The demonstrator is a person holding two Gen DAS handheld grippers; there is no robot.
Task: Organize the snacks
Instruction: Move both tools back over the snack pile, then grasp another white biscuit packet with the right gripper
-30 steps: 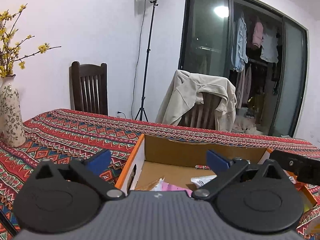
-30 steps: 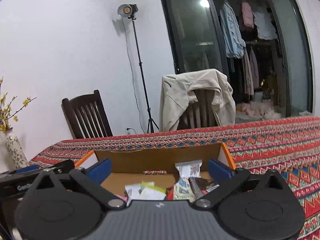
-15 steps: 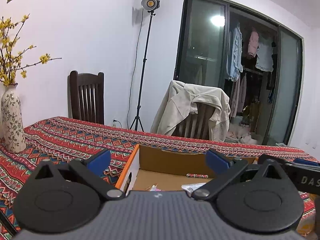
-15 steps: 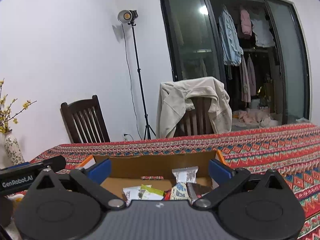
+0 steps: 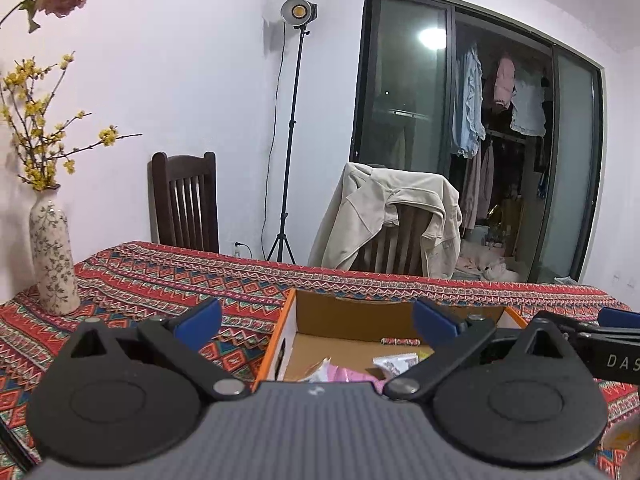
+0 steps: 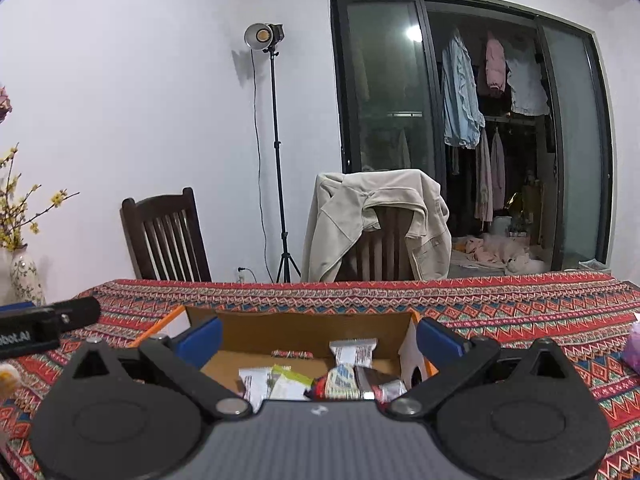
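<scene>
The open brown cardboard box with orange-edged flaps (image 6: 304, 332) is seen on the red patterned tablecloth (image 6: 520, 304), with a loose pile of small foil and paper snack packets (image 6: 340, 376) lying on its floor. Compared with a second earlier, both cameras have been raised and tilted back, so less of the box interior is shown and more wall is taken in. A withdrawal after a drop is suggested, or a pause before the next pick.

The left gripper (image 5: 316, 322) and the right gripper (image 6: 318, 338) are both held wide apart above the near edge of the box, and nothing is gripped in either.

The near half of the box is hidden behind the gripper bodies. A pale purple object (image 6: 632, 346) is cut off at the right edge, and a yellowish item (image 5: 624, 436) cannot be identified.
</scene>
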